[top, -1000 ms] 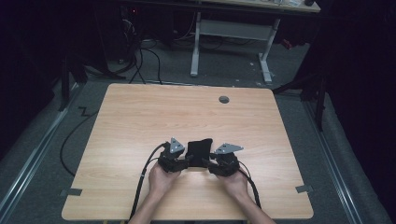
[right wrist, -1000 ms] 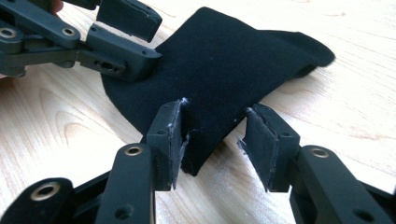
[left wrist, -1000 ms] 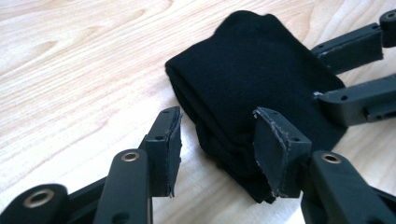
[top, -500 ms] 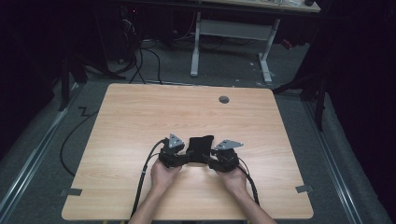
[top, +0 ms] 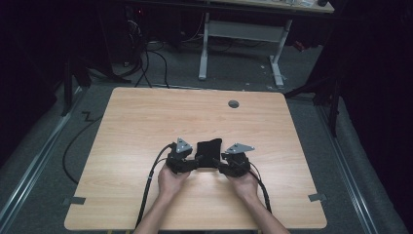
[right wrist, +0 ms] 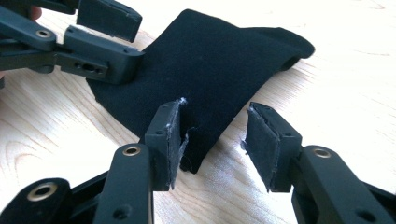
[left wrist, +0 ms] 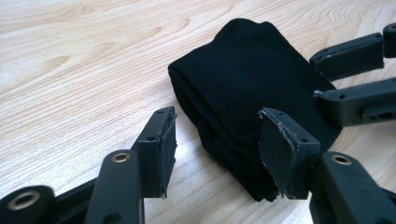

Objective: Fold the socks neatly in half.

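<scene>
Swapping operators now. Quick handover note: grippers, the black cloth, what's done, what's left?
Left gripper: jaws have just been opening, pads apart at the near corner of the folded black cloth, no grip.
Right gripper: open, a corner of the cloth between its jaws, not pinched.
Cloth: lies folded on the wooden table, near the front edge, between both grippers.
Done: cloth looks folded into a compact stack of layers.
Left: probably back both grippers off; check the fold holds.

One folded black cloth [top: 208, 152], two tongs [top: 196, 160], perhaps.
</scene>
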The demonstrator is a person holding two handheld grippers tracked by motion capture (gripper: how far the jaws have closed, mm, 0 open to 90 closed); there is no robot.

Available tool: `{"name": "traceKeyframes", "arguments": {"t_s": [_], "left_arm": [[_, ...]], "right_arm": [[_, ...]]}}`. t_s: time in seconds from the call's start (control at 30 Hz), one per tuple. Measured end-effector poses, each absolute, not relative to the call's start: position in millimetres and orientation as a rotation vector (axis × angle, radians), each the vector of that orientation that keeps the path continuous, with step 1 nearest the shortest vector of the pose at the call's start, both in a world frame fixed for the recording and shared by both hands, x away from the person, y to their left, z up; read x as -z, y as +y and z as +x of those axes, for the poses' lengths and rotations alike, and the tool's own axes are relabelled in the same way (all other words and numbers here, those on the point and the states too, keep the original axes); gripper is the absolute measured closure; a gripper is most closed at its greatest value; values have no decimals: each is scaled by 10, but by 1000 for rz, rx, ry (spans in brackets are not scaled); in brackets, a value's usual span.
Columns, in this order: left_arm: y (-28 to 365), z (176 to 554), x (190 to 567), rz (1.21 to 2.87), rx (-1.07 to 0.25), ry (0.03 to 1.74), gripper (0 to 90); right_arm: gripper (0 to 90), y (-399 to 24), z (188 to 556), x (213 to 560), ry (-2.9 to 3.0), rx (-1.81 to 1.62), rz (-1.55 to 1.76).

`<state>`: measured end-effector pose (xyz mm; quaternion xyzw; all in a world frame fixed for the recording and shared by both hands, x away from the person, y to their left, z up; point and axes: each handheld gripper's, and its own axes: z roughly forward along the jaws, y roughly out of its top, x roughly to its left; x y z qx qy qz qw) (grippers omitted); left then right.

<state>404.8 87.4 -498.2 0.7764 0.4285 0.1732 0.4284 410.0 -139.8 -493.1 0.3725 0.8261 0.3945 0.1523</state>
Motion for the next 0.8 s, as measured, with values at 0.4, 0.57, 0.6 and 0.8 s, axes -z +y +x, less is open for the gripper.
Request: {"name": "traceKeyframes", "arguments": {"t_s": [0.4, 0.57, 0.6, 0.8], "left_arm": [[910, 3890, 4893, 1942, -442, 1044, 446], [930, 3843, 4863, 1941, -448, 1034, 444], [937, 3836, 4851, 1938, -448, 1033, 445], [1007, 3791, 4787, 1917, -454, 1029, 444]], "right_arm": [[550, -1468, 4079, 4875, 2347, -1176, 1070], [550, -1514, 4058, 4839, 2333, -1194, 1069], [550, -1526, 4050, 4831, 2330, -1197, 1070], [551, -1619, 4017, 4774, 2305, -1221, 1068]]}}
